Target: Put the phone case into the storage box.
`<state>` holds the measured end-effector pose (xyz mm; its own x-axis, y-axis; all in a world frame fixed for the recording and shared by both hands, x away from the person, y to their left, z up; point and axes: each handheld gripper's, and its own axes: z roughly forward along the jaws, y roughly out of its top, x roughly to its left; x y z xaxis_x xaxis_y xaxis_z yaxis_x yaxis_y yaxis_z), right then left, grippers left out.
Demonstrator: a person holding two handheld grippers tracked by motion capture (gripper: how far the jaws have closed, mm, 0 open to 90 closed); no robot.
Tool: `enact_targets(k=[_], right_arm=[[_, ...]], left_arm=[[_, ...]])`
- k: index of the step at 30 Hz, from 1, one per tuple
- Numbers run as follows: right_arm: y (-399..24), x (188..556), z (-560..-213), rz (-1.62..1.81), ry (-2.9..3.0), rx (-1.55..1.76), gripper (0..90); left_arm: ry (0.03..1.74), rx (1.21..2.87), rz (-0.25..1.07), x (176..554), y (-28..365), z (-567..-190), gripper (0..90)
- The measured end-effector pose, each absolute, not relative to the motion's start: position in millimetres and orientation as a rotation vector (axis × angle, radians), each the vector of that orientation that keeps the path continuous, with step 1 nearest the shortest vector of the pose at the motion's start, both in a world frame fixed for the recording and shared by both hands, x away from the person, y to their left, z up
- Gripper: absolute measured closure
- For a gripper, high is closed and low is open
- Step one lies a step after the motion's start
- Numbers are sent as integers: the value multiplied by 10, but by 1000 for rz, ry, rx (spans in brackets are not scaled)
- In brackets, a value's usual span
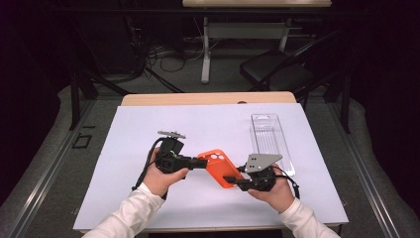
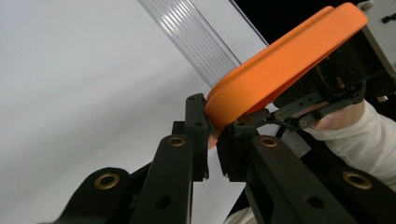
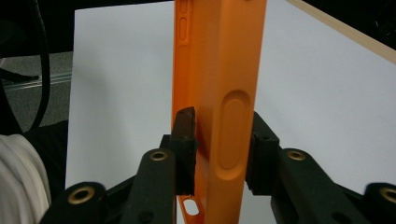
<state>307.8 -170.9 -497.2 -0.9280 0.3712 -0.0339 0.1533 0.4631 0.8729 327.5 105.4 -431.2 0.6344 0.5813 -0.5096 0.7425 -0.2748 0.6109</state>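
Your left claw (image 1: 198, 162) is clenched on one end of the orange phone case (image 1: 220, 167); in the left gripper view its two jaws pinch the case's (image 2: 280, 65) rounded edge between them, pads pressed against the rim.

Your right claw (image 1: 233, 179) has the opposite end of the case between its jaws. In the right gripper view the case (image 3: 224, 93) stands edge-on between the two black jaws, with the left jaw close against its side and the right jaw standing just off it, so that claw looks released around the case rather than squeezing it.

The case hangs in the air between your two claws, above the white sheet (image 1: 148, 134) on the desk (image 1: 208, 98), tilted, with its camera cut-out end towards your left claw.

Out beyond your right claw, on its far side, a clear plastic tray (image 1: 270, 139) lies flat on the sheet, just beside the grey plate of that claw. In the left gripper view the same ribbed tray (image 2: 196, 42) runs away past the case.
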Motion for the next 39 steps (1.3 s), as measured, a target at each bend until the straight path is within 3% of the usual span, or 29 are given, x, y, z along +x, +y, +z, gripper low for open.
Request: enact_targets(k=[10, 39], right_arm=[[-1717, 3066, -4944, 1447, 2422, 476, 549], [-1707, 3089, -4704, 1402, 2365, 553, 466]], left_arm=[[1116, 1981, -231, 3316, 1051, -4332, 831], [1187, 2103, -181, 3427, 980, -4206, 830]])
